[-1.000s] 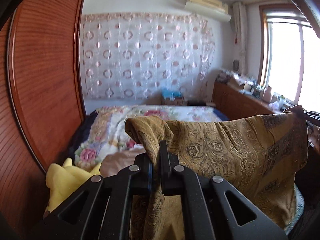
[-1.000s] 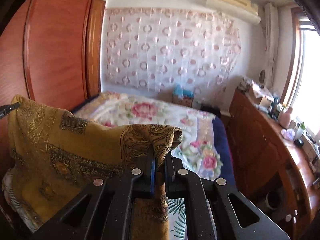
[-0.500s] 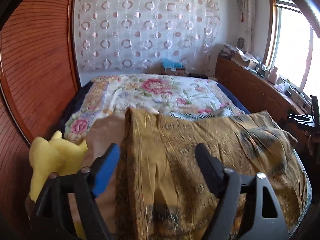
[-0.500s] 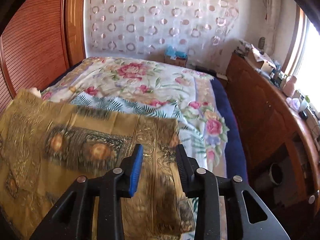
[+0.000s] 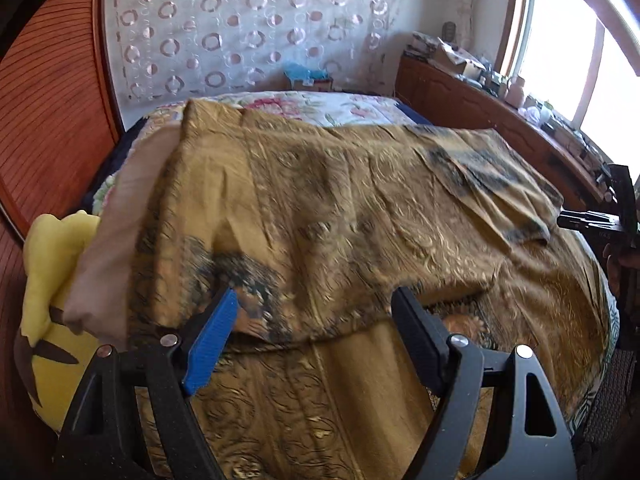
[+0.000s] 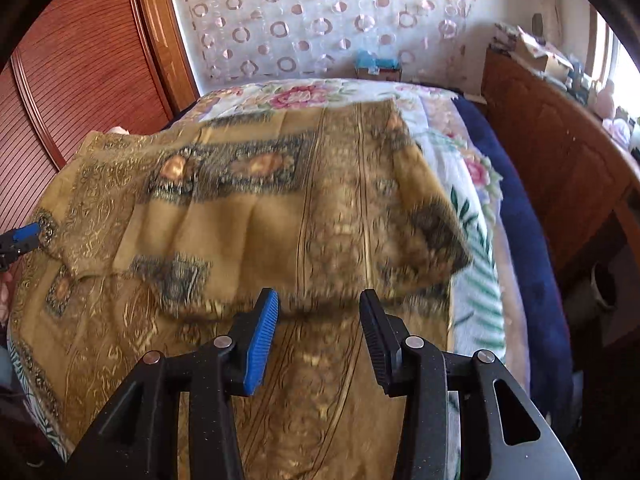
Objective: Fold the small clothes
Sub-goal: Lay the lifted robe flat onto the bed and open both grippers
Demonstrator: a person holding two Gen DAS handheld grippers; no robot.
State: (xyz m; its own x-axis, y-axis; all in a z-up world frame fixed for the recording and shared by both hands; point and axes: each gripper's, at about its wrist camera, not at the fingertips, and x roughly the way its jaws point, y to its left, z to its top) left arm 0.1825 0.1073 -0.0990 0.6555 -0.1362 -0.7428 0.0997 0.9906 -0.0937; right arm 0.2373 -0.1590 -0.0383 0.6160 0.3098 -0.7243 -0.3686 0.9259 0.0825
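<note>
Each gripper is built of matte black plastic with a grainy finish. On the left gripper (image 5: 314, 322) a ribbed blue pad is fitted to one finger and a ribbed black pad to the other. The same pairing is seen on the right gripper (image 6: 319, 326). Round silver screws are set at the joints, and triangular cut-outs are made in the outer arms.

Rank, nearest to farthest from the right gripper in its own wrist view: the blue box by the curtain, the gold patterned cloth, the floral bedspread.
From the right gripper:
1. Gold patterned cloth, directly ahead under the open jaws.
2. Floral bedspread, beyond the cloth, right side.
3. Blue box, far end, against the curtain.
</note>
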